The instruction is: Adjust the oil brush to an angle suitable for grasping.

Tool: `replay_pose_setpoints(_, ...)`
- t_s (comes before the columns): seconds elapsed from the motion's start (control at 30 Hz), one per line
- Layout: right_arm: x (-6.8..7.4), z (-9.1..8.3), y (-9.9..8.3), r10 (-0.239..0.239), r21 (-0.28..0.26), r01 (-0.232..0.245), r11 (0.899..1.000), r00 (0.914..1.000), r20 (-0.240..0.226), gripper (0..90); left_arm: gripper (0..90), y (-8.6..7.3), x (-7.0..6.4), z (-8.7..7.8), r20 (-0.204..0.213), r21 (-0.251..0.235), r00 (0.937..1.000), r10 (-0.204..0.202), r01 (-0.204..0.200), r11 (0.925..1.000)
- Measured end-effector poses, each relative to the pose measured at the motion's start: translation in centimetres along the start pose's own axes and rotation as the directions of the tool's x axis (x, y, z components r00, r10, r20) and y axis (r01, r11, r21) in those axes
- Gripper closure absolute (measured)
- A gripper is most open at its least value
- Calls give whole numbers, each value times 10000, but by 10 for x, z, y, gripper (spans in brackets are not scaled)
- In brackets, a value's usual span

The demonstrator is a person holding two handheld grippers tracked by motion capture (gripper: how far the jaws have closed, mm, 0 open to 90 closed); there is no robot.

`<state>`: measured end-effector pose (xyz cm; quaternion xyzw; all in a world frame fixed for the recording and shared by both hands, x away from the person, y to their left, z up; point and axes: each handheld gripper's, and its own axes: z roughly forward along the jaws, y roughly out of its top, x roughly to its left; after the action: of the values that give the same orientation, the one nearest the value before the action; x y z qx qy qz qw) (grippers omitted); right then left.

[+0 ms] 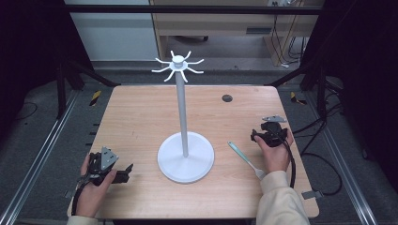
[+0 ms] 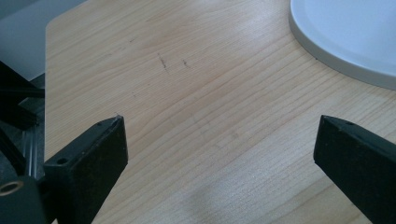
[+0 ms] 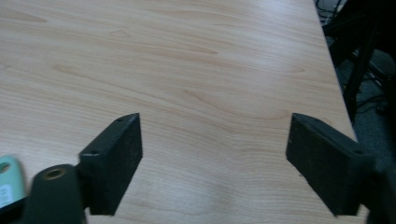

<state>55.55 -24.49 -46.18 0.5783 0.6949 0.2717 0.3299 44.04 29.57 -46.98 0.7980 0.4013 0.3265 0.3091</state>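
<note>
Left hand (image 1: 94, 185) at 7 o'clock, left gripper (image 2: 219, 154) low over table (image 1: 141, 117), jaws apart. Right gripper (image 3: 215, 158) at 3 o'clock, jaws apart, fork (image 1: 246, 159) beside, white stand (image 1: 185, 157) central.

This looks like a lab or test room set up for recording. A bare wooden table (image 1: 141, 122) stands inside a frame of black struts (image 1: 61, 84), with metal rails (image 1: 37, 159) along both sides on grey carpet (image 1: 28, 122). Loose cables (image 1: 324, 136) trail over the floor, yellow-black tape (image 1: 95, 97) marks it, and a plain wooden desk (image 1: 211, 23) stands behind.
</note>
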Motion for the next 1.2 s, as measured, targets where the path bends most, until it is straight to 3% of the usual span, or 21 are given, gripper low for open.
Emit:
replay_pose_setpoints(0.17, 8, -3, 3, -218, 76, 219, 9997, 9997, -147, 300, 24, 1, 0, 0, -129, -80, 9999, -87, 86, 9999)
replay_pose_setpoints(0.2, 15, -4, 4, -569, 68, 570, 9984, 9981, -221, 339, 24, 1, 0, 0, -171, -103, 9998, -110, 109, 9999)
replay_pose_setpoints(0.33, 24, -4, 4, -1070, 184, 1080, 9940, 9931, -488, 425, 24, 1, 0, 0, -188, -110, 9997, -135, 133, 9999)
replay_pose_setpoints(0.37, 32, -5, 4, -1324, 249, 1349, 9905, 9877, -830, 475, 24, 1, 0, -1, -208, -122, 9997, -121, 118, 9999)
replay_pose_setpoints(0.4, 34, -5, 4, -1448, 242, 1476, 9887, 9850, -935, 536, 24, 1, 0, -1, -232, -123, 9997, -125, 122, 9998)
replay_pose_setpoints(0.43, 34, -5, 4, -1448, 242, 1476, 9887, 9850, -935, 536, 24, 1, 0, -1, -232, -123, 9997, -125, 122, 9998)
replay_pose_setpoints(0.47, 40, -4, 4, -1780, 239, 1826, 9829, 9752, -1313, 618, 24, 1, 0, 0, -236, -98, 9996, -135, 133, 9999)
replay_pose_setpoints(0.53, 45, -4, 4, -1890, 289, 1961, 9802, 9684, -1625, 690, 24, 1, 0, 0, -242, -91, 9996, -128, 126, 9999)
replay_pose_setpoints(0.57, 45, -4, 4, -1890, 289, 1961, 9802, 9684, -1625, 690, 24, 1, 0, 0, -242, -91, 9996, -128, 126, 9999)
replay_pose_setpoints(0.63, 50, -3, 3, -2099, 325, 2208, 9748, 9565, -2028, 767, 24, 1, 0, 0, -222, -82, 9997, -136, 134, 9999)
replay_pose_setpoints(0.7, 51, -3, 2, -2147, 356, 2273, 9732, 9528, -2147, 790, 24, 1, -1, 0, -205, -75, 9997, -137, 136, 9999)
replay_pose_setpoints(0.73, 53, -3, 1, -2256, 366, 2406, 9699, 9452, -2358, 832, 24, 1, -1, 0, -208, -74, 9997, -127, 126, 9999)
replay_pose_setpoints(0.9, 57, 0, -1, -2205, 567, 2466, 9675, 9315, -2895, 885, 24, 1, 0, 0, -218, -31, 9997, -108, 107, 9999)
replay_pose_setpoints(1.07, 58, 3, -3, -2194, 799, 2540, 9639, 9276, -3025, 890, 24, 1, -1, 1, -153, 20, 9998, -82, 82, 10000)
replay_pose_setpoints(1.1, 60, 5, -5, -2177, 871, 2574, 9624, 9221, -3200, 893, 24, 1, -2, 1, -147, 25, 9999, -73, 74, 10000)
replay_pose_setpoints(1.2, 63, 6, -5, -2293, 941, 2728, 9575, 9172, -3258, 898, 24, 1, -1, 1, -138, 11, 9999, -71, 71, 10000)
